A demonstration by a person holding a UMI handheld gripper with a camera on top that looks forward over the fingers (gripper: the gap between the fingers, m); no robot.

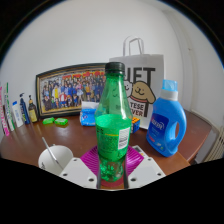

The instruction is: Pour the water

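Observation:
A green plastic bottle with a green cap and a yellow-green label stands upright between my fingers. My gripper is shut on the bottle's lower part, with the magenta pads pressing both its sides. A white bowl with a straw or stick in it stands on the wooden table to the left of the fingers.
A blue detergent jug stands right of the bottle. A white paper bag and a framed picture lean at the wall behind. Small bottles stand at the far left, green items lie near them. The table is brown wood.

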